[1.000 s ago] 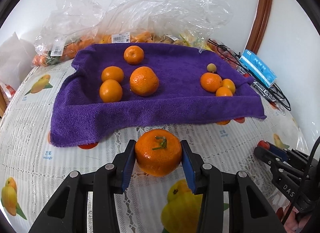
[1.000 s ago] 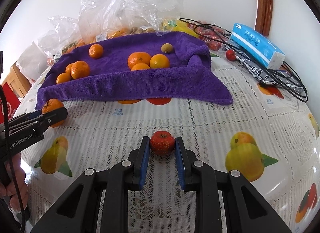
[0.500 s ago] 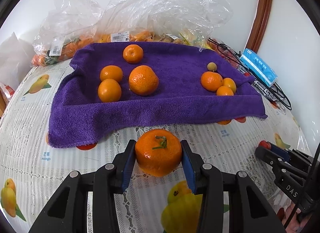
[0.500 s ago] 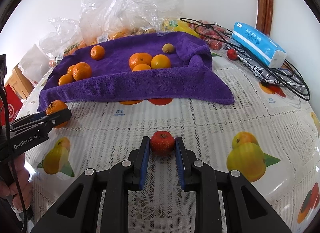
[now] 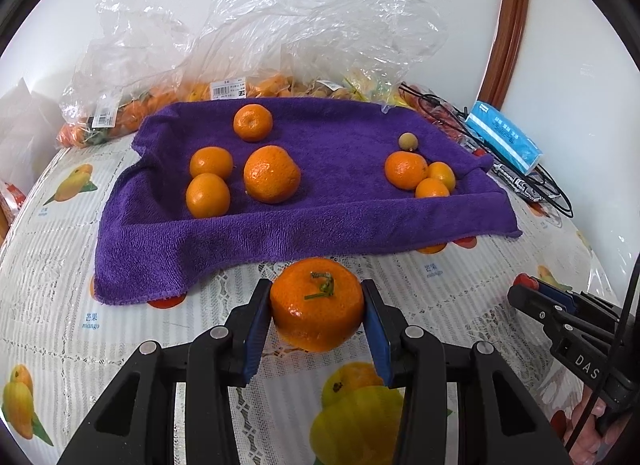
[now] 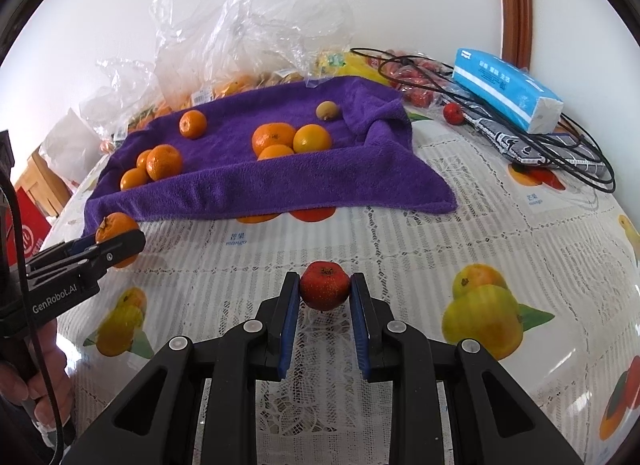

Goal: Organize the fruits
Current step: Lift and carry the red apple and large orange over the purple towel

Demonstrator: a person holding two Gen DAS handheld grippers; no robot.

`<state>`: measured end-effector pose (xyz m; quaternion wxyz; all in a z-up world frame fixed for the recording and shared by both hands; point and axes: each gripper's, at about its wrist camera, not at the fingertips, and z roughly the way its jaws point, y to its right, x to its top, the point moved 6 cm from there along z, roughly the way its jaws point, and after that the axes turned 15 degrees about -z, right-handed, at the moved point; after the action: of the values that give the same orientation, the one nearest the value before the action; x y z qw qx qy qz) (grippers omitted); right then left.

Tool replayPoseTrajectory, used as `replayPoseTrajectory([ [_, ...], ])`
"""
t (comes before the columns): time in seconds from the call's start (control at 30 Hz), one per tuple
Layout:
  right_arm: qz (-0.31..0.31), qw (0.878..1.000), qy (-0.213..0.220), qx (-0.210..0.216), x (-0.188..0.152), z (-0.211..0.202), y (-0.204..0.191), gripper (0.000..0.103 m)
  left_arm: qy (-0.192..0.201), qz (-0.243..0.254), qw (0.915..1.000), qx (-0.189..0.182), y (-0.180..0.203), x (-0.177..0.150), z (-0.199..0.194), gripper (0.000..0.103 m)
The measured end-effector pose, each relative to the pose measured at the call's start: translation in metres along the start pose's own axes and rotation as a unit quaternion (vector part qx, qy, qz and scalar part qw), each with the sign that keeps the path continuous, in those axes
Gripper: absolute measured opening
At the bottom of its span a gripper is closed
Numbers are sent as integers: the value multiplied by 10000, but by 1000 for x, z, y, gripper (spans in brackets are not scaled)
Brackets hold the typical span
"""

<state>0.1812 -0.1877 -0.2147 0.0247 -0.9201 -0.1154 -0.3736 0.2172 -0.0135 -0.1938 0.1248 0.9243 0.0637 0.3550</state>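
A table under a white lace tablecloth (image 6: 400, 249) printed with mangoes carries everything. Ahead of the grippers lies a purple towel (image 5: 320, 221); beyond it, clear plastic bags (image 5: 280, 45) of fruit. Ahead to the right lie a blue tissue pack (image 6: 508, 85), black cables (image 6: 560, 145) and a small red fruit (image 6: 453, 113).

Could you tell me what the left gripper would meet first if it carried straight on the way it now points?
Probably the near hem of the purple towel, just beyond the mandarin that the left gripper holds. It points downward, so the tablecloth might come first; depth is unclear.
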Motion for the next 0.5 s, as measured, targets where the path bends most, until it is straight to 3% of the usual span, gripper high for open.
replayPoseTrajectory([
  [0.5, 6, 9998, 184, 70, 9, -3, -1, 25, 257, -126, 9996, -11, -3, 7, -9, 41],
])
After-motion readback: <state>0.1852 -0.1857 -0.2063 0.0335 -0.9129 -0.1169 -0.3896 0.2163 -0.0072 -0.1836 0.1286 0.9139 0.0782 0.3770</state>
